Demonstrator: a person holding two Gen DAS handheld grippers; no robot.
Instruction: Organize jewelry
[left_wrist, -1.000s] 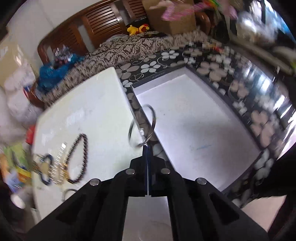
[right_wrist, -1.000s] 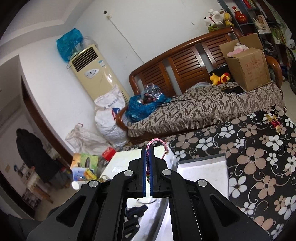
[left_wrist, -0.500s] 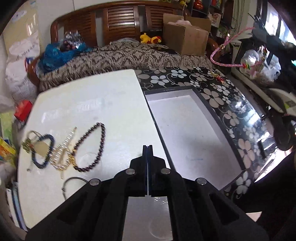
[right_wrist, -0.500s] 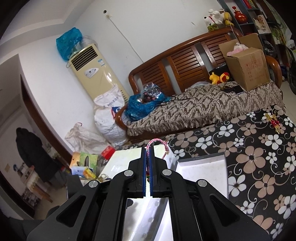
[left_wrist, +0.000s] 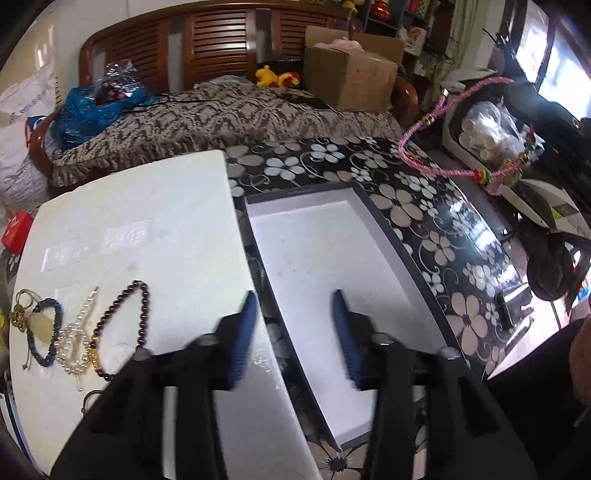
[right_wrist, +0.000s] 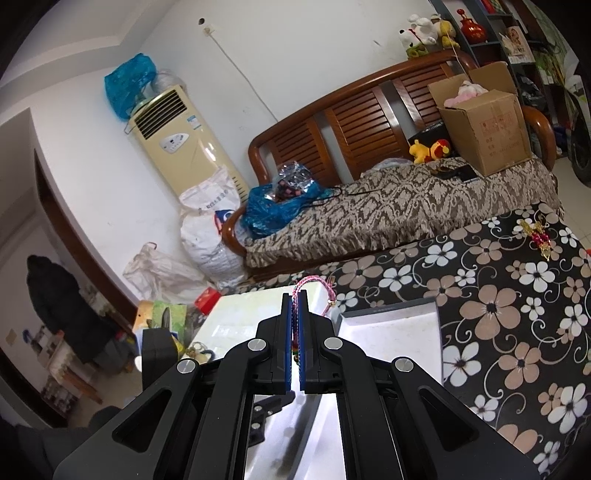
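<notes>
My left gripper is open and empty, above the edge between the white foam board and the white-lined box. On the board's left lie a dark bead bracelet, a pearl bracelet and a blue cord bracelet. My right gripper is shut on a pink braided bracelet, held in the air. That bracelet also shows in the left wrist view, hanging high at the right. The box also shows in the right wrist view.
The floral black table carries the board and box. A red-gold ornament lies at its far right. A wooden sofa with a cardboard box stands behind. A thin ring lies near the board's front left.
My left gripper held a metal ring a second ago, then showed shut and empty, and has now opened wide. The right gripper has stayed still with the pink bracelet.
</notes>
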